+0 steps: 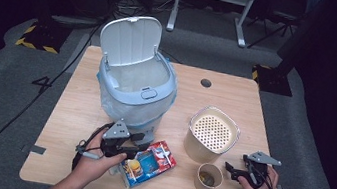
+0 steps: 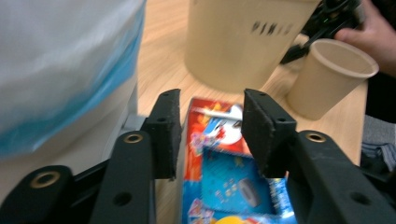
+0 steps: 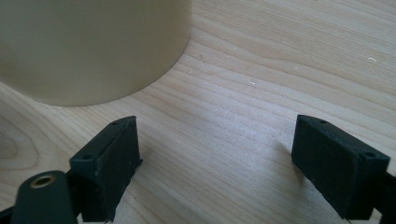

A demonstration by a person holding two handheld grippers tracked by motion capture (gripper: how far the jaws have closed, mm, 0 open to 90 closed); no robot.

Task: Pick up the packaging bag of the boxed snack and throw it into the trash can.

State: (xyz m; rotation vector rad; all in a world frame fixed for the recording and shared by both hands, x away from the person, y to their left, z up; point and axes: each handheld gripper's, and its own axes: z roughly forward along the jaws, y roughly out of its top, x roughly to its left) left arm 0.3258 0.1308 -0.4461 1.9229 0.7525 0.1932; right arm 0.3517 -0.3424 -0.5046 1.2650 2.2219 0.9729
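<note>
The colourful snack packet point(image 1: 148, 164) lies flat on the table point(image 1: 73, 110), at its near edge, just in front of the lidded bin point(image 1: 135, 82). The left tool point(image 2: 211, 128) is down over the packet with its jaws straddling the far end, the pads not visibly pressing yet; I take this as the grasp about to be made. To do it well, settle the jaws lower so both pads catch the packet's edges, then close squarely, since a flat packet slips easily. Right of the packet stands a paper cup point(image 1: 208, 177), and beyond that a cream canister point(image 1: 211, 134). The right tool point(image 1: 237, 172) rests released beside the cup. Behind the packet, the bin stands open.
</note>
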